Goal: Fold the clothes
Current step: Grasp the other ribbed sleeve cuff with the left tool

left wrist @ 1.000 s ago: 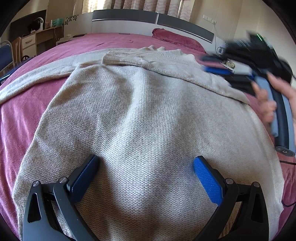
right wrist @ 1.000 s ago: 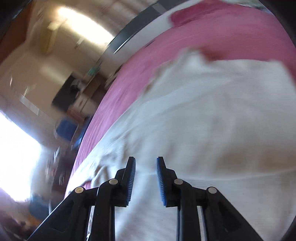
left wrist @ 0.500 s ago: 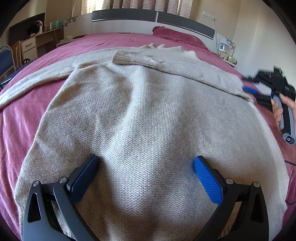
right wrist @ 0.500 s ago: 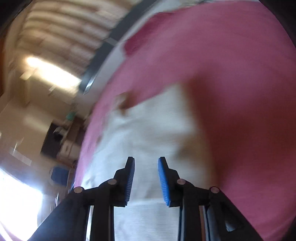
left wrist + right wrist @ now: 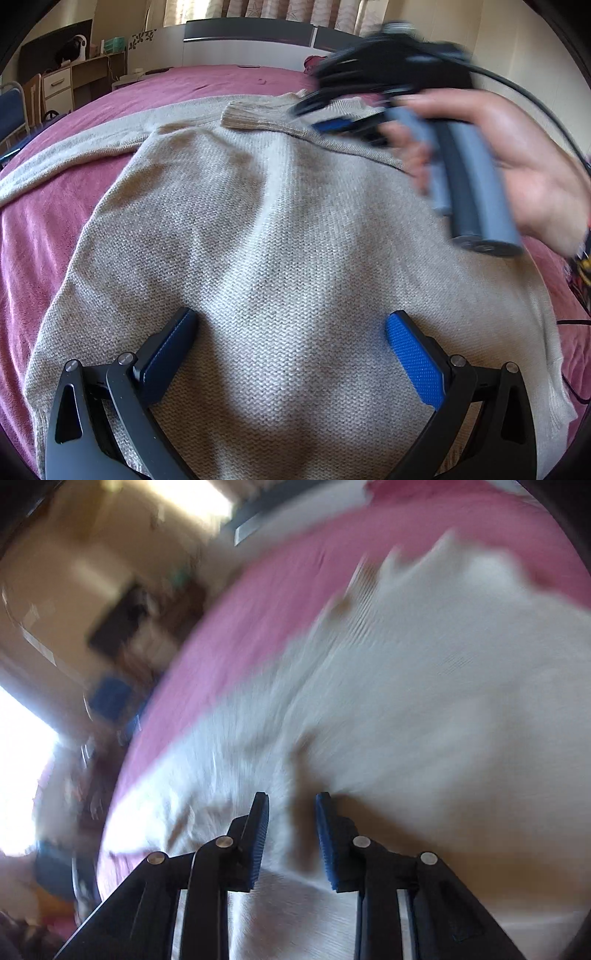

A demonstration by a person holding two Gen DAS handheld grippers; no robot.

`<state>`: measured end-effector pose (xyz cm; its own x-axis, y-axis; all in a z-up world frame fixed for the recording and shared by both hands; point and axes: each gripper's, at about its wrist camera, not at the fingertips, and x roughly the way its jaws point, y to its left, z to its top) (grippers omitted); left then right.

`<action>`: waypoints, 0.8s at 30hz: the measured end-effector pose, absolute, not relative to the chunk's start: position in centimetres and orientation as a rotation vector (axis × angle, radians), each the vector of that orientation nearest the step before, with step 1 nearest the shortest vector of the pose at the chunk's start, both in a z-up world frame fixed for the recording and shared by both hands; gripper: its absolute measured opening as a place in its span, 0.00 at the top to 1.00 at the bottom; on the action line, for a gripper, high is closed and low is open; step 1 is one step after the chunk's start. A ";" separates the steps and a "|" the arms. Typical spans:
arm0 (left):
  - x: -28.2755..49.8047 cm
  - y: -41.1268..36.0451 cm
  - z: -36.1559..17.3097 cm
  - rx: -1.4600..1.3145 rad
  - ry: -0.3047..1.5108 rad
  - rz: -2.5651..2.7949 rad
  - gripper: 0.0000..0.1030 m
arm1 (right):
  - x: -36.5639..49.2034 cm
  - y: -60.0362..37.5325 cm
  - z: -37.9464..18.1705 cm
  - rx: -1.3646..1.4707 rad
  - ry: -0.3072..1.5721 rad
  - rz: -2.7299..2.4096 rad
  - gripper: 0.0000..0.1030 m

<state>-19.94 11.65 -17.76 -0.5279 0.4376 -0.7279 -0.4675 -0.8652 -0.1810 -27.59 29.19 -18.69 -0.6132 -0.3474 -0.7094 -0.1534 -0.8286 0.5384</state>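
Observation:
A beige knit sweater (image 5: 280, 229) lies flat on the maroon bed (image 5: 33, 240), hem toward me. One sleeve is folded across the chest, its ribbed cuff (image 5: 251, 116) near the collar. The other sleeve (image 5: 74, 155) stretches out to the left. My left gripper (image 5: 291, 332) hovers open over the hem area with nothing between its fingers. A hand (image 5: 524, 158) holds my right gripper (image 5: 332, 123), blurred, above the folded sleeve at upper right. In the right wrist view the right gripper (image 5: 291, 812) has a narrow gap and holds nothing, over blurred sweater fabric (image 5: 443, 701).
A grey and white headboard (image 5: 251, 35) stands at the far end of the bed. A desk with drawers (image 5: 62, 86) and a blue chair (image 5: 11, 110) are at the far left. Black cables (image 5: 576, 321) trail at the bed's right edge.
The right gripper and hand swung from the sweater's right edge up and inward over the folded sleeve, now large and blurred. The left gripper stayed put over the hem.

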 end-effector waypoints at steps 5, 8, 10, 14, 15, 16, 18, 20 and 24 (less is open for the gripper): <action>-20.0 11.0 -17.1 -1.098 -0.040 2.338 0.00 | -26.3 27.4 -17.4 1.288 -0.860 -2.575 0.73; -20.7 9.3 -15.9 -1.110 -0.195 2.281 0.00 | -22.2 27.8 -17.0 1.266 -0.955 -2.567 0.73; -21.5 7.2 -14.8 -1.114 -0.292 2.295 0.00 | -19.3 27.5 -17.2 1.322 -0.900 -2.586 0.73; -24.2 1.2 -12.3 -1.103 -0.446 2.471 0.00 | -13.3 27.7 -17.8 1.382 -0.785 -2.642 0.73; -24.9 -0.3 -11.7 -1.098 -0.487 2.514 0.00 | -12.2 27.9 -17.9 1.391 -0.749 -2.666 0.76; -25.6 -1.8 -11.1 -1.093 -0.527 2.557 0.00 | -10.9 27.8 -17.9 1.395 -0.698 -2.696 0.76; -27.6 -4.9 -10.5 -1.115 -0.596 2.649 0.00 | -10.3 27.6 -17.6 1.407 -0.619 -2.732 0.76; -30.3 -7.8 -10.8 -1.173 -0.674 2.728 0.00 | -11.0 26.9 -17.6 1.462 -0.503 -2.736 0.76; -35.4 -15.1 -13.4 -1.346 -1.102 2.732 0.00 | -10.8 25.3 -17.9 1.505 -0.286 -2.795 0.72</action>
<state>-35.35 -15.08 -13.44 -0.6507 0.2004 -0.7324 0.3640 -0.7642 -0.5325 -10.80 25.26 -17.89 -0.5532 -0.0442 -0.8319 -0.1250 -0.9829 0.1354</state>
